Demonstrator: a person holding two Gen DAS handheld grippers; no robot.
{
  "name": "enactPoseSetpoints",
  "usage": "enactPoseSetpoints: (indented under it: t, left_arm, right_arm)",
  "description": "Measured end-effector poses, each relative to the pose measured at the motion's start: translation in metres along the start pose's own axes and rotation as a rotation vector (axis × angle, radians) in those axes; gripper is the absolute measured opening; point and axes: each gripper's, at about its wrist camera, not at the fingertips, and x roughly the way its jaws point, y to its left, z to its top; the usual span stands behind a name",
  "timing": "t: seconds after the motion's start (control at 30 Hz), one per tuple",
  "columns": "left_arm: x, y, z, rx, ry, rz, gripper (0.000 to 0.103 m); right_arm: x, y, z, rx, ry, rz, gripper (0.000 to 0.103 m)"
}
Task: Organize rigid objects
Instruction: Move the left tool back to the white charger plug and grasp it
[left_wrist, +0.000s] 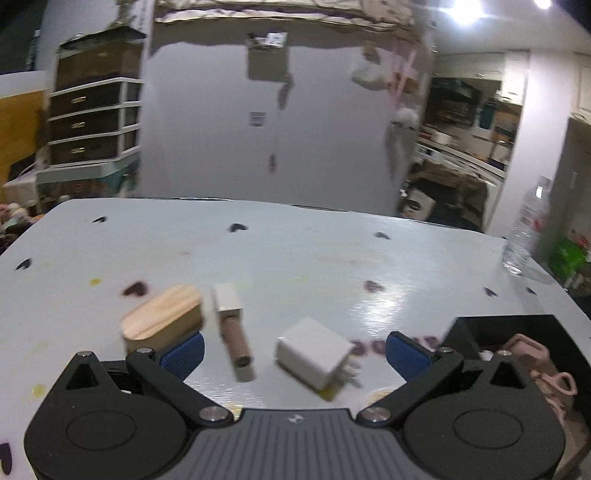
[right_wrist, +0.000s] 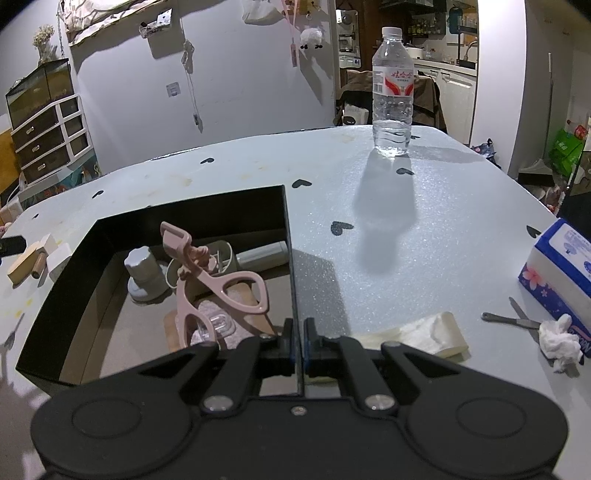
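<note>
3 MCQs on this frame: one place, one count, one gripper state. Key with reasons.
1. Where does the water bottle stand?
A. in the black box
B. on the table beyond the box
C. on the tissue pack

2. How many loose items lie in front of the left gripper?
A. one
B. three
C. five

3. The right gripper is:
A. wide open
B. shut on the box wall
C. holding scissors

B: water bottle stands on the table past the black box.
B: wooden block, tube, white charger.
B: right gripper fingers pinch the wall.
</note>
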Motion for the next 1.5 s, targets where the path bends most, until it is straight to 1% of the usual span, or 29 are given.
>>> enactPoseSetpoints:
  t: [0.1,0.13,0.23,0.37,0.4,0.47,0.53,0.63,0.7,0.8,0.87,0.9,1.27,1.5]
  left_arm:
    - [0.005,0.002,-0.004,0.006,0.002,-0.004,0.095]
    - [0.008,0.0,-0.005,0.016,0.008,-0.009,0.091]
    - [0.019,-0.009,-0.007,0.077,0.011,-0.023,0.085]
    - [0.038,-0.016,-0.01,0.18,0.026,-0.012,0.082]
    - [0.043,-0.017,-0.01,0.203,0.032,-0.023,0.082]
    - [0.053,-0.014,-0.009,0.219,0.054,-0.059,0.082]
    - [0.062,-0.012,-0.008,0.222,0.07,-0.09,0.082]
    - [0.071,-0.011,-0.005,0.226,0.063,-0.138,0.082]
    - [0.076,-0.012,-0.004,0.239,0.063,-0.147,0.082]
    - [0.084,-0.013,-0.004,0.243,0.082,-0.165,0.082]
    - [0.087,-0.012,-0.006,0.225,0.098,-0.186,0.072]
    - [0.087,-0.01,-0.006,0.203,0.098,-0.2,0.072]
    - [0.081,-0.012,-0.012,0.174,0.07,-0.178,0.071]
    - [0.08,-0.011,-0.014,0.17,0.073,-0.188,0.072]
  right_arm:
    - [0.0,-0.001,0.0,0.002,-0.002,0.005,0.005]
    - [0.0,-0.001,0.0,0.002,-0.003,0.007,0.005]
    - [0.0,-0.003,0.0,0.008,-0.008,0.019,0.005]
    - [0.0,-0.004,0.0,0.006,-0.004,0.029,0.005]
    - [0.0,-0.004,0.0,0.002,-0.003,0.028,0.005]
    - [0.001,-0.003,0.0,-0.007,0.001,0.027,0.005]
    - [0.001,-0.003,0.001,-0.007,0.004,0.03,0.005]
    - [0.001,-0.003,0.001,-0.006,0.005,0.032,0.005]
    - [0.001,-0.004,0.001,-0.003,0.006,0.033,0.005]
    - [0.002,-0.004,0.002,-0.005,0.009,0.032,0.005]
    - [0.003,-0.003,0.002,-0.008,0.012,0.031,0.005]
    - [0.003,-0.003,0.002,-0.008,0.012,0.031,0.005]
    - [0.004,-0.003,0.002,-0.008,0.014,0.028,0.005]
    - [0.004,-0.003,0.002,-0.007,0.014,0.029,0.005]
